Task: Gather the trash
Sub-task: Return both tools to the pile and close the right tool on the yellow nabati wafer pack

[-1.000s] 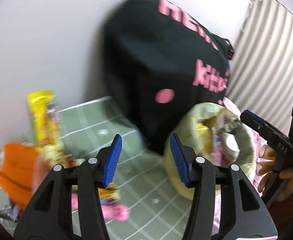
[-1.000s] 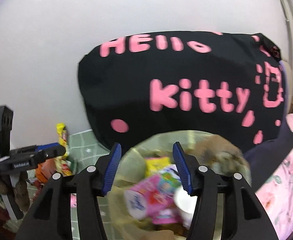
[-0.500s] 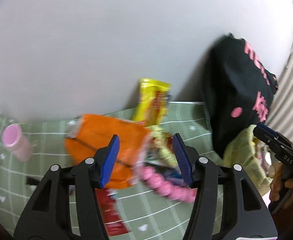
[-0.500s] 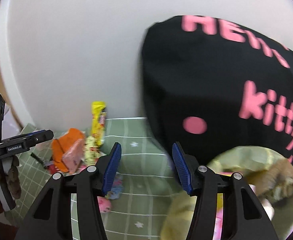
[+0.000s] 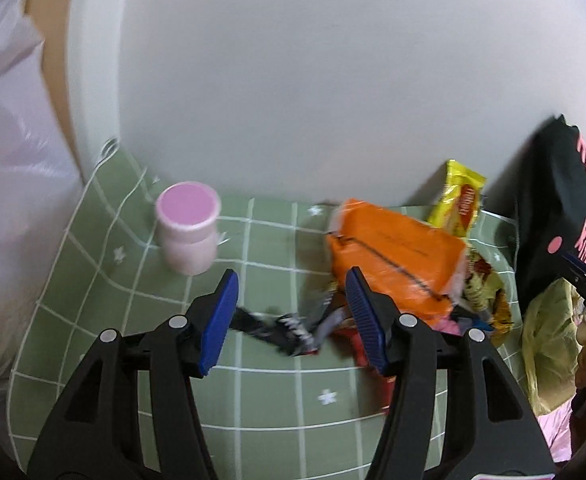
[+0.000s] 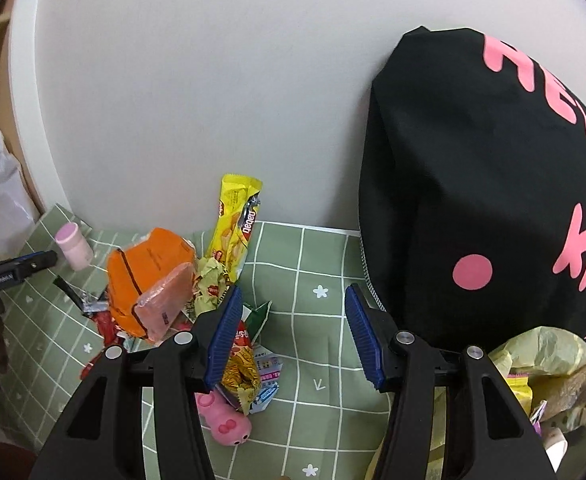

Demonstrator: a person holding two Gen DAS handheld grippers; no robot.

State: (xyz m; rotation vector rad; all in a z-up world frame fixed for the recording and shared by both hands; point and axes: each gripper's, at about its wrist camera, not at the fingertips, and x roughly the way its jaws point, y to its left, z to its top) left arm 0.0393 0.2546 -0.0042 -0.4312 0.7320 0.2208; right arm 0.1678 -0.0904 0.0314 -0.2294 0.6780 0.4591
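Observation:
A heap of trash lies on the green checked cloth point(image 5: 253, 396): an orange packet point(image 5: 393, 248), a yellow snack wrapper point(image 5: 461, 204) against the wall, a black wrapper point(image 5: 277, 328) and red wrappers. My left gripper point(image 5: 291, 316) is open and empty just above the black wrapper. My right gripper point(image 6: 291, 336) is open and empty over the cloth, right of the orange packet point(image 6: 145, 276), the yellow wrapper point(image 6: 237, 220) and a pink toy-like piece point(image 6: 225, 420). The yellowish trash bag point(image 6: 541, 364) with wrappers inside sits at the lower right; it also shows in the left wrist view point(image 5: 549, 352).
A small pink-capped bottle point(image 5: 187, 228) stands on the cloth at the left near the wall; it also shows in the right wrist view point(image 6: 73, 246). A black Hello Kitty bag point(image 6: 485, 184) leans on the wall at the right. A white plastic bag point(image 5: 9, 160) is at the far left.
Both views have swung left, away from the trash bag and black bag toward the heap. The pink bottle and black wrapper have come nearer in the left wrist view. Both grippers stay open.

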